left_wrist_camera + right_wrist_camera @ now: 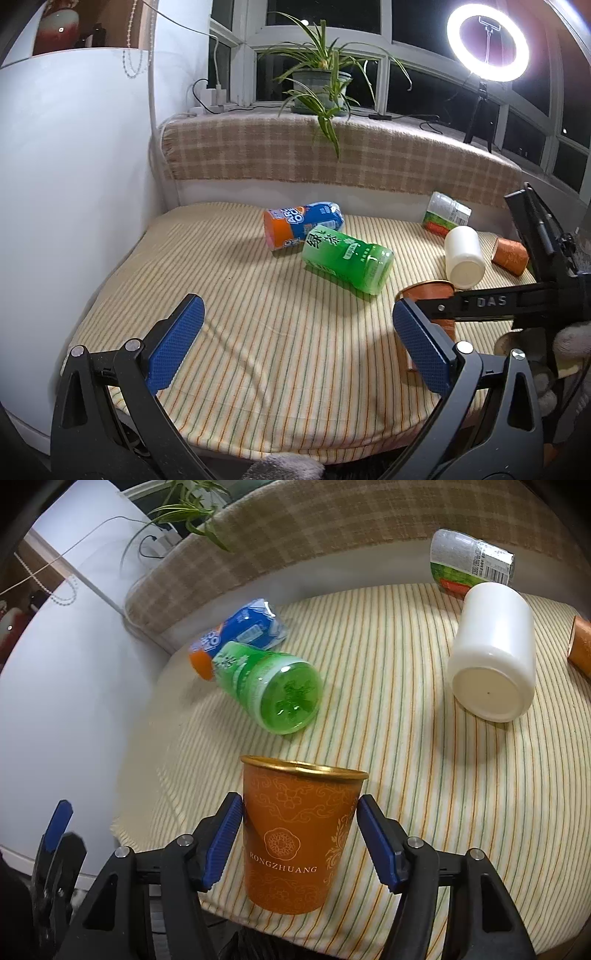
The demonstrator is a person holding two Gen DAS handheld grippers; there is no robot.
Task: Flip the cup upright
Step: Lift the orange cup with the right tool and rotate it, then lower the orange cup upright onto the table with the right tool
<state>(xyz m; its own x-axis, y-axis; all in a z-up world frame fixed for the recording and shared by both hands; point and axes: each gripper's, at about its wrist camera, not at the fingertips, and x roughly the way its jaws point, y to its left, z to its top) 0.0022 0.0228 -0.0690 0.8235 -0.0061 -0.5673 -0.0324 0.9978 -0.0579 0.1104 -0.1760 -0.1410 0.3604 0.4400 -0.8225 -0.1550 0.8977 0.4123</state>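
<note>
An orange paper cup [301,834] with a gold rim stands upright at the near edge of the striped cushion [406,775]. My right gripper [299,834] is shut on the cup, one blue pad on each side of it. In the left wrist view the same cup [428,291] shows at the right, partly behind the right gripper's black arm. My left gripper [295,343] is open and empty above the cushion's front part. A second orange cup [511,254] lies on its side at the far right.
A green bottle [269,686], a blue-orange bottle [236,635], a white cup [495,653] and a watermelon-label bottle [469,563] all lie on the cushion. A white wall [74,184] is at the left, a checked backrest [332,155] behind. A plant and a ring light stand on the sill.
</note>
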